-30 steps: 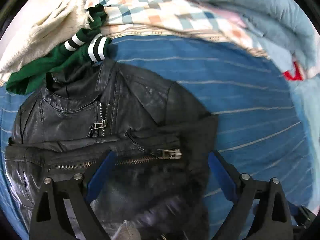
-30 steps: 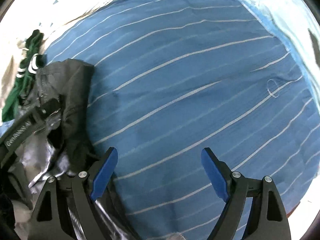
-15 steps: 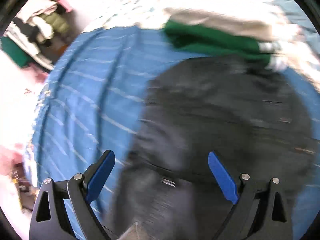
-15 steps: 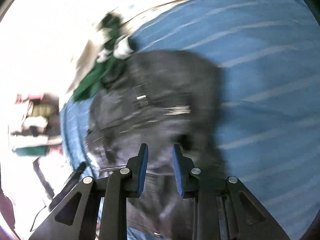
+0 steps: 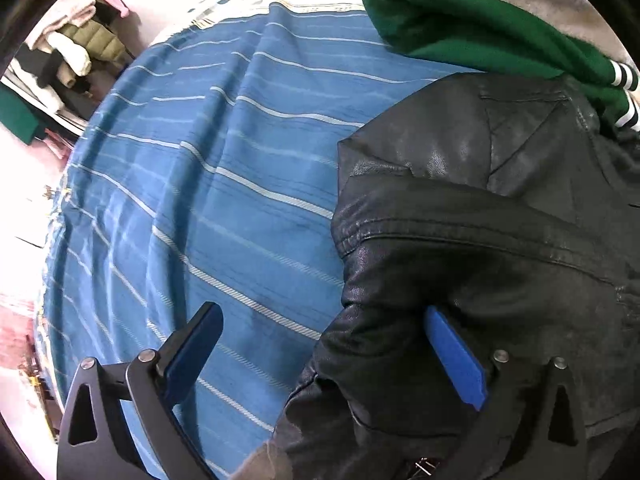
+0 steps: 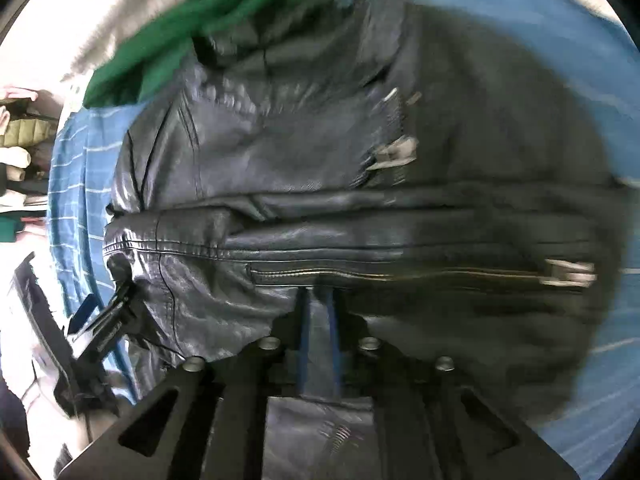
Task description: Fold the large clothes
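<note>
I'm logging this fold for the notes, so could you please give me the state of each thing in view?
Leather jacket: lying on the bed, partly folded, sleeve zip closed.
Right gripper: jaws shut on the jacket's near edge.
Left gripper: jaws open, straddling the jacket's side edge.
Green garment: crumpled beside the jacket's collar.
Blue striped sheet: spread out, slightly wrinkled.

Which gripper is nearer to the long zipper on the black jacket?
Right. The right gripper is shut on the black jacket just below the long zipper; the left gripper is open at the jacket's side edge.
</note>
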A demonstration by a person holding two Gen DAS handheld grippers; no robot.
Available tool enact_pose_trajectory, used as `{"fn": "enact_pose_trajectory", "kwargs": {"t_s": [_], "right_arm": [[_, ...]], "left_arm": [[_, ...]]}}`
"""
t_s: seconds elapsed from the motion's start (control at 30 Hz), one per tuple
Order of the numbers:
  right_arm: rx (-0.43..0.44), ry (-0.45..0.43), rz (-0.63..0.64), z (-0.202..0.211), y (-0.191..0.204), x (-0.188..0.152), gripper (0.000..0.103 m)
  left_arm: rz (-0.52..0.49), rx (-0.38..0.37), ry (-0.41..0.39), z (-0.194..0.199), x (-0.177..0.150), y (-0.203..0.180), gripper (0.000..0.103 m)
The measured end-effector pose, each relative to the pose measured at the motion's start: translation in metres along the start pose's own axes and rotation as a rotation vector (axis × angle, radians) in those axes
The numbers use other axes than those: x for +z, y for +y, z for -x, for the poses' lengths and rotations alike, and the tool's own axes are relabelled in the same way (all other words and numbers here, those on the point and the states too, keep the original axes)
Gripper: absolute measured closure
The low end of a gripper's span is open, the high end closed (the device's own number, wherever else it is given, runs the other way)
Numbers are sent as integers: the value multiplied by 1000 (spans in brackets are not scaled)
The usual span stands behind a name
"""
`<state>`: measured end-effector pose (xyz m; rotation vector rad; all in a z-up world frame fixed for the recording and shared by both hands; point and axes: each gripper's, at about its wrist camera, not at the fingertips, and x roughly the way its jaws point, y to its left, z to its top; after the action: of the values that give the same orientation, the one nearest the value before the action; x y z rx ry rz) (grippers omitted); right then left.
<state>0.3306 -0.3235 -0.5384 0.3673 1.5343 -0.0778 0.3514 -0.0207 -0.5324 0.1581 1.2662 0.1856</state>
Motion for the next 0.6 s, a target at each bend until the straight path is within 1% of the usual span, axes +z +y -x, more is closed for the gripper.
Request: {"fn": "enact_pose_trajectory", "kwargs": {"t_s": [0.03, 0.07, 0.1, 0.13, 0.17, 0.2, 0.23, 0.27, 0.3, 0.33, 0.37, 0.4, 0.43, 0.5, 0.53, 0.6], "right_arm": [[-53, 27, 1, -7, -4, -3, 89], [-68, 56, -1, -18, -11, -7, 95], [-69, 52, 6, -19, -14, -8, 96], [-157, 58, 26, -17, -12, -8, 101], [-312, 59, 68, -12, -6, -9, 102], [-450, 35, 97, -3, -1, -10, 101], [-464, 15, 88, 4, -2, -11, 98], [-389, -7, 48, 15, -8, -13, 96], [-319, 29, 4, 14, -19, -17, 96], [-301, 66, -17, 9, -27, -19, 96], [-253, 97, -44, -2, -39, -23, 96], [-222, 91, -57, -6, -46, -24, 96], [-209, 93, -71, -10, -51, -24, 100], [-209, 112, -95, -11, -52, -19, 100], [-220, 126, -93, -12, -50, -16, 100], [-216, 133, -101, -13, -53, -10, 100]], "left_arm": [[7, -21, -1, -1, -1, 0, 0], [19, -55, -2, -4, -1, 3, 0], [32, -86, 1, -8, -1, 5, 0], [53, -114, 12, -10, -1, 8, 0], [63, -127, 24, -11, -1, 11, 0], [60, -132, 32, -11, 0, 13, 0], [43, -128, 41, -9, 1, 13, 0], [32, -121, 48, -8, 2, 12, 0], [19, -107, 52, -5, 3, 11, 0], [11, -98, 54, -3, 4, 11, 0], [-3, -85, 57, 0, 5, 8, 0], [-15, -71, 62, 3, 6, 6, 0], [-19, -61, 61, 8, 6, 4, 0], [-15, -42, 40, 24, 6, 1, 0], [-4, -46, 17, 36, 6, -3, 0], [-4, -61, -6, 46, 8, -12, 0]]}}
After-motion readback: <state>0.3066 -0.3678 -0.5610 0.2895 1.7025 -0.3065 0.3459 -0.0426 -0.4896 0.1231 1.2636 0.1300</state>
